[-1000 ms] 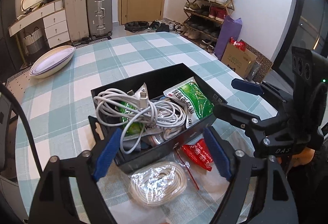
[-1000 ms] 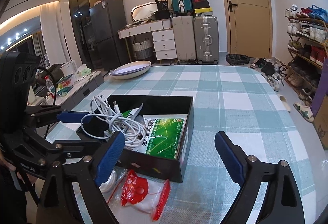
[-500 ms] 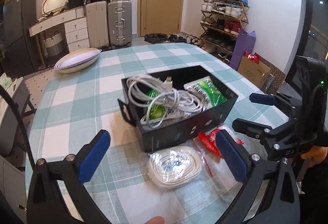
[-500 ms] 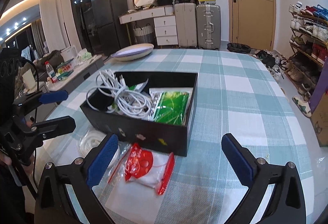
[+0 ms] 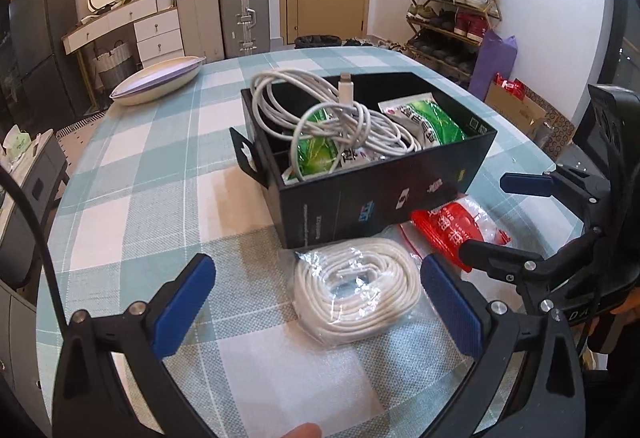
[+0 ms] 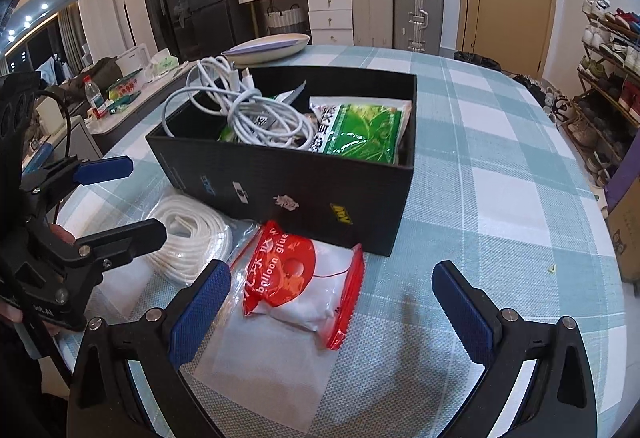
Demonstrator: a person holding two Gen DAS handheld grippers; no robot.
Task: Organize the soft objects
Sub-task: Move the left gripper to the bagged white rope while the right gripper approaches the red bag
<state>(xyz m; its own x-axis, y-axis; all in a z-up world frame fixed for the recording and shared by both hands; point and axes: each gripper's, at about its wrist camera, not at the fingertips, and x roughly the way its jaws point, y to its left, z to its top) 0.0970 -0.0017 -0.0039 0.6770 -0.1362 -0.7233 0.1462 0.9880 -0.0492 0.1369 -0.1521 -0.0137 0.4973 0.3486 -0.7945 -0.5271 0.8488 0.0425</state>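
A black box [image 5: 372, 197] on the checked table holds tangled white cables [image 5: 340, 121] and green packets [image 5: 424, 121]. In front of it lie a bagged white cord coil [image 5: 356, 290] and a red-and-white balloon glue bag [image 5: 456, 230]. My left gripper [image 5: 316, 264] is open, hovering above the coil without touching it. My right gripper [image 6: 331, 270] is open over the red bag [image 6: 304, 278], pads clear of it. The right wrist view shows the box [image 6: 288, 189], the coil [image 6: 192, 234] and the left gripper [image 6: 128, 201] at left. The right gripper [image 5: 492, 215] shows at the left view's right.
A shallow oval dish [image 5: 156, 85] sits at the table's far left corner. The checked tablecloth [image 5: 140, 157] stretches to the left of the box. The table edge curves close on the right [image 6: 592, 278]. Suitcases, drawers and a shoe rack stand beyond. A fingertip [image 5: 304, 432] shows at the bottom.
Both grippers have drawn back from the box and dropped lower. Their jaws have spread wider. The coil and the red bag now sit between the fingers in view.
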